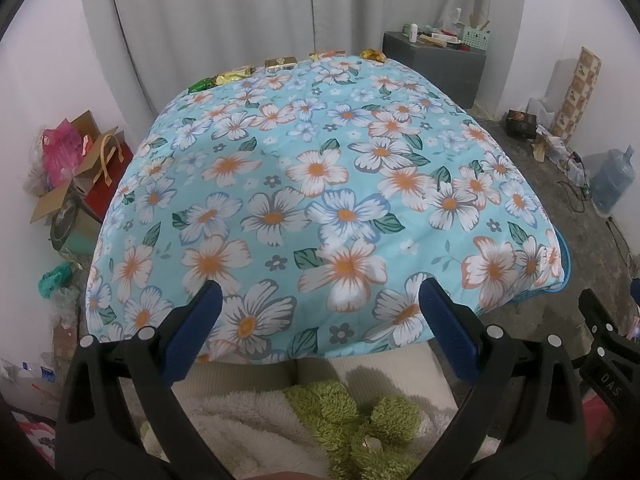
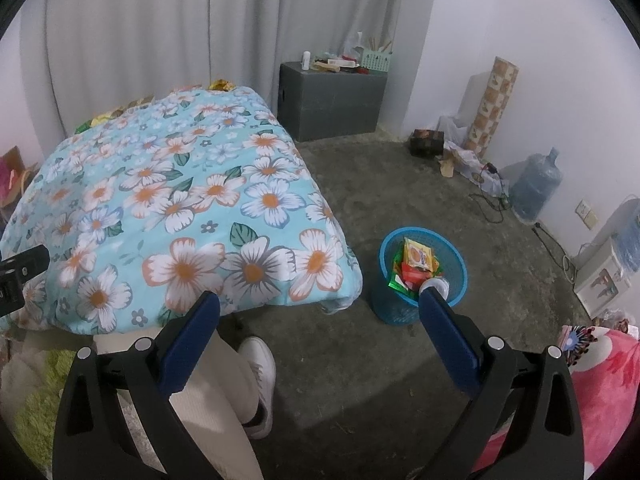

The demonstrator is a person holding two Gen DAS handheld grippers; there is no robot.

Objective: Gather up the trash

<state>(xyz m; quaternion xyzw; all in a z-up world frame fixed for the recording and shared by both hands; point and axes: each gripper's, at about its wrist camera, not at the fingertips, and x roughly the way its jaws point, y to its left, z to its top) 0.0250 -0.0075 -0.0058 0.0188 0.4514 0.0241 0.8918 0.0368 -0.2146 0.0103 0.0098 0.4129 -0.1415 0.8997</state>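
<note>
We hold both grippers — left gripper [image 1: 318,300], right gripper [image 2: 318,300] — spread wide and empty near the flowered blue quilt [image 1: 320,184]; shiny wrappers [image 1: 236,74] line its far edge, awaiting a long reach — the blue mesh bin [image 2: 456,280], right, is part-filled.

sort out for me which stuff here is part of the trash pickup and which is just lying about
Part of the job:
- wrappers along the far edge of the floral cloth
- small gold box among them
- blue basket, already holding wrappers

Just lying about:
- grey cabinet
- water jug
- cardboard box
- patterned roll
</note>
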